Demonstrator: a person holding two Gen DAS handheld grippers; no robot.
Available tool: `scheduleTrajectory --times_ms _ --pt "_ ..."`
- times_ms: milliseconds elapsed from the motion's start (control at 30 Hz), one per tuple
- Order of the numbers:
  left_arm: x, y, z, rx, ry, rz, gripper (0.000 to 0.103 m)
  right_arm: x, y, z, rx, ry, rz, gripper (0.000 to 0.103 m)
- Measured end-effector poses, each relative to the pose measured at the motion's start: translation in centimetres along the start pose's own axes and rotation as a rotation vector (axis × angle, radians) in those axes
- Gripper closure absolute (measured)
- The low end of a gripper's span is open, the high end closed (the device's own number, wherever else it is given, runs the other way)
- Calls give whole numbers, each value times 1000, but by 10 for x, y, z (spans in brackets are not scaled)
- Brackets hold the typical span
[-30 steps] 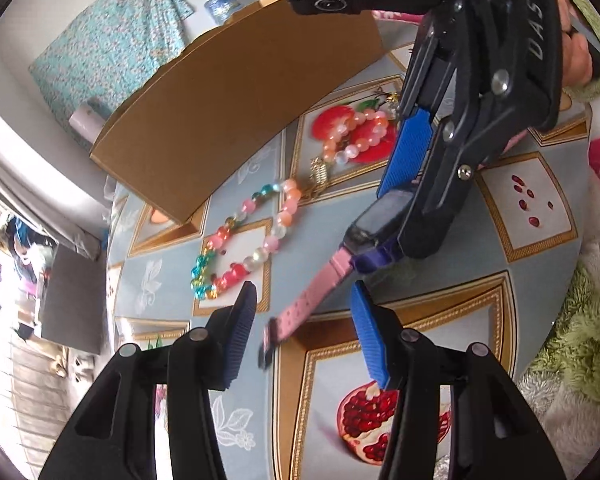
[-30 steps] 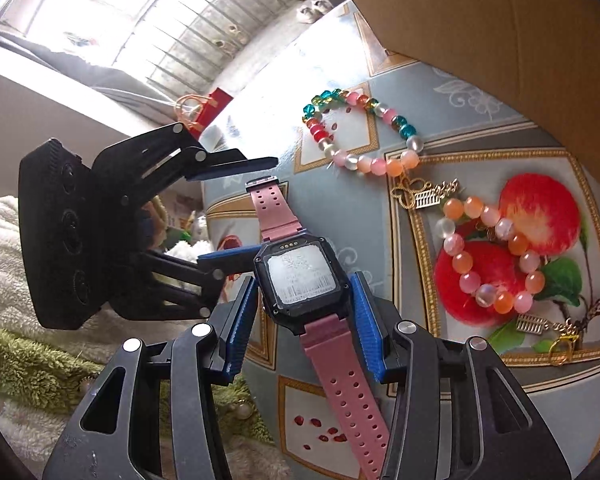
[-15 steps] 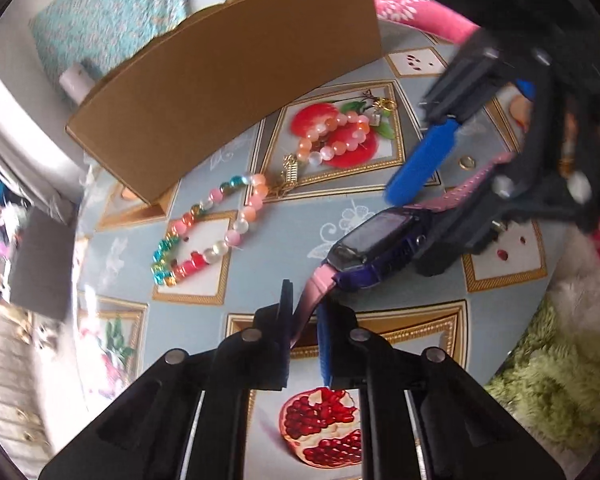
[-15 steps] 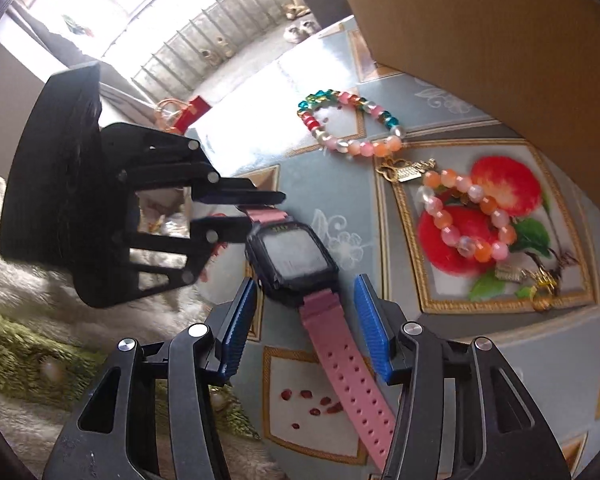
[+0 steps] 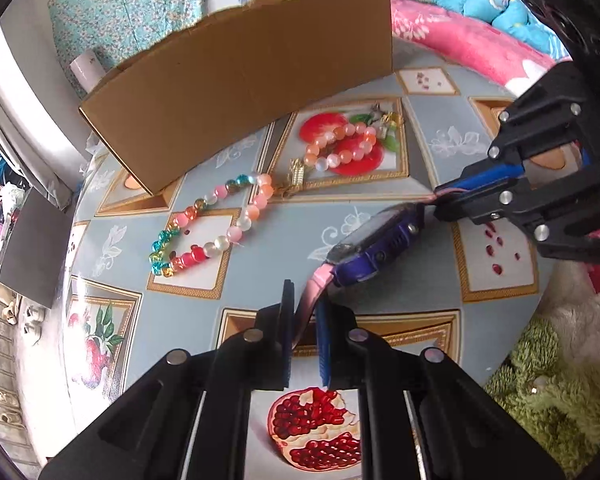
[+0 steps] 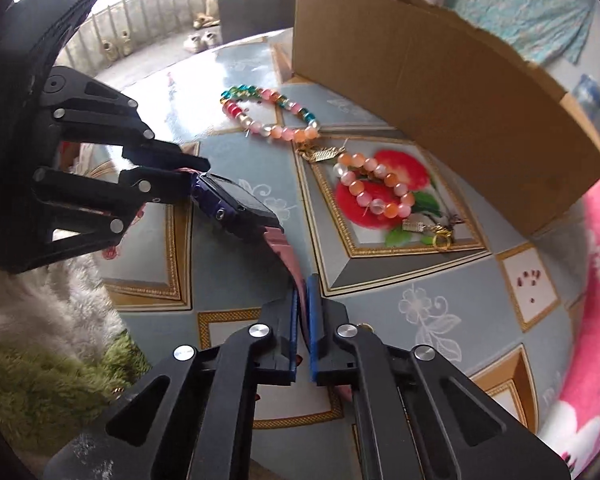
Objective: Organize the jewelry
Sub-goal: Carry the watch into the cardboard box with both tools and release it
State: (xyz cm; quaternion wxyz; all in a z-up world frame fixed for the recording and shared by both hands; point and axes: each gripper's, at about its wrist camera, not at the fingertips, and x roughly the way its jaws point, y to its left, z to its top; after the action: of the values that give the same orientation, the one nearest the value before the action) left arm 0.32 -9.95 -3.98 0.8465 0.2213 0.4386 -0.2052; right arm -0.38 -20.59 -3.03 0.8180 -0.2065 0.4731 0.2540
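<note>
A watch (image 5: 374, 242) with a dark purple case and pink strap hangs stretched between both grippers above the table; it also shows in the right wrist view (image 6: 236, 210). My left gripper (image 5: 304, 312) is shut on one strap end. My right gripper (image 6: 303, 300) is shut on the other strap end; it also shows in the left wrist view (image 5: 456, 194). A multicoloured bead bracelet (image 5: 210, 228) and an orange-and-white bead bracelet (image 5: 340, 148) with gold charms lie on the table beyond the watch.
A long cardboard box (image 5: 236, 80) stands at the back of the patterned tablecloth (image 5: 380, 184). A green shaggy rug (image 5: 548, 380) lies past the table edge at the right. Pink bedding (image 5: 460, 40) lies behind.
My right gripper let go of the watch case, slid back and shut on the strap. My left gripper shut on the other strap end. The watch now spans the two grippers.
</note>
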Motion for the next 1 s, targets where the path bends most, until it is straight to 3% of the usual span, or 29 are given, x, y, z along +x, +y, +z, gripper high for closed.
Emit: scheduleTrajectory --times_ms 200,333,433,500,633,767,867,1000 --pt "-63 14 17 -26 -169 31 99 -52 5 25 7 -159 -168 102" --pt "-110 43 59 -30 -336 81 99 -92 -6 72 -9 -309 -282 102" --pt "-117 67 96 -36 -371 95 99 -105 -32 112 -3 -366 -315 102" --pt "-110 84 120 -41 -360 96 99 -101 -60 142 18 -348 -284 102" --pt "-61 126 184 -77 -209 49 99 -68 -120 186 74 -200 -161 102" --pt "13 157 228 -73 2 28 99 1 -169 217 148 29 2 102" --pt "67 167 249 -81 154 -33 99 48 -195 225 179 174 74 102" --pt "118 181 264 -92 290 -96 96 105 -222 228 206 336 145 102"
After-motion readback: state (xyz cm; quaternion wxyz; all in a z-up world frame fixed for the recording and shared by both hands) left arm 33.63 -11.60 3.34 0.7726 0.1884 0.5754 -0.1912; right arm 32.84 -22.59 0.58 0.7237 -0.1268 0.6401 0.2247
